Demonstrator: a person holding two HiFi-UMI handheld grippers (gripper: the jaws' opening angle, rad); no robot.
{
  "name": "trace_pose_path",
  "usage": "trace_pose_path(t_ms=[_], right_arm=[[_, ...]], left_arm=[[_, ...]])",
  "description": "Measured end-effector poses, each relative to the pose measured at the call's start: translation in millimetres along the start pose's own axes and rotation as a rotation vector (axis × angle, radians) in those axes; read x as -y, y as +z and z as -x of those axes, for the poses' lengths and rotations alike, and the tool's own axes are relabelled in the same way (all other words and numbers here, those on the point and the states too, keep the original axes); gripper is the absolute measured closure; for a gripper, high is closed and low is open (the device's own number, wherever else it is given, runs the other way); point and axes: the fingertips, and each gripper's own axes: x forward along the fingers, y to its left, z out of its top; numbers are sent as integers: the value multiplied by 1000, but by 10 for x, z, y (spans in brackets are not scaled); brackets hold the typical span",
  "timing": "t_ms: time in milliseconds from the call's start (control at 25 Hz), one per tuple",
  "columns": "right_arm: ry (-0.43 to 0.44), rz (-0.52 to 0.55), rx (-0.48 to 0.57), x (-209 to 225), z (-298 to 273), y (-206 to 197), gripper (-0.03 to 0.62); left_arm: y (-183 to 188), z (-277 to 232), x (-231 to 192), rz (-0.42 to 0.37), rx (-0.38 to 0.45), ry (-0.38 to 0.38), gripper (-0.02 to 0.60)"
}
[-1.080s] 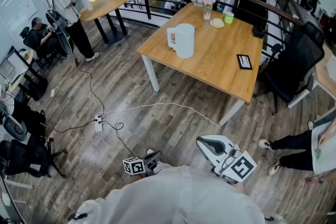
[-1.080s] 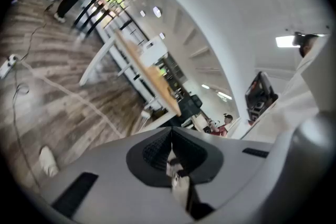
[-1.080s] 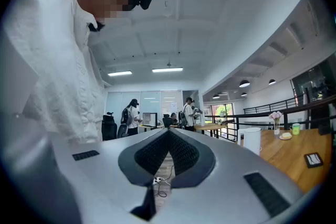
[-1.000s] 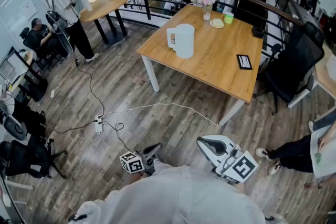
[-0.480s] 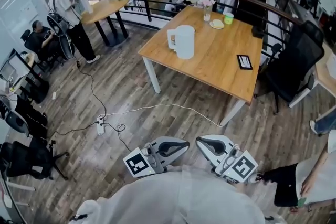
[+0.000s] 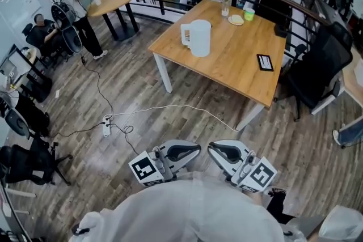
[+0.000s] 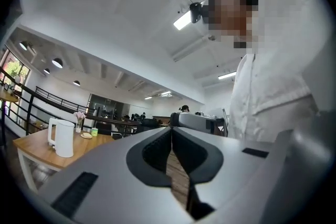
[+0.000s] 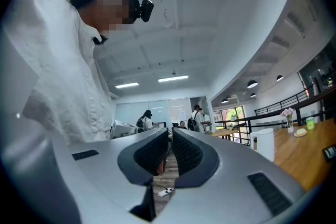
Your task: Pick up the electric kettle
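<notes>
Your left gripper (image 6: 193, 150) has come up since a second ago, when only its marker cube peeked out low at your left. It now sits beside your right gripper (image 6: 214, 149), just in front of your chest, and both point toward the table. Each has its jaws pressed together with nothing between them; each gripper's own view shows only floor through the thin slit.

Past the tips, a white cable (image 6: 170, 112) trails over the wooden floor toward a power strip (image 6: 106, 128). Well beyond stands the wooden table (image 6: 238, 62). The white electric kettle (image 6: 199, 38) is upright near its left corner, handle to the left, far from both grippers. A flat black device (image 6: 264, 62) lies toward the table's right edge. A green cup (image 6: 248, 14), a plate (image 6: 235, 20) and a vase of flowers (image 6: 226, 4) stand at the far end.
</notes>
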Motion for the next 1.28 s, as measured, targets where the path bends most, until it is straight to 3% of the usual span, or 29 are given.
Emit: trace_pose_path(t_ms=[280, 640, 920, 1280], right_arm=[[-27, 19, -1, 355, -127, -45, 579], [-49, 14, -28, 1238, -376, -299, 579], [-20, 2, -45, 2003, -880, -443, 577], [-72, -15, -8, 3176, -1634, -215, 577]], left_arm=[[-1, -72, -400, -11, 15, 16, 574], [-192, -446, -1301, -17, 25, 6, 574], [-160, -554, -2174, -1, 39, 42, 573], [260, -655, -3485, -2, 60, 67, 574]])
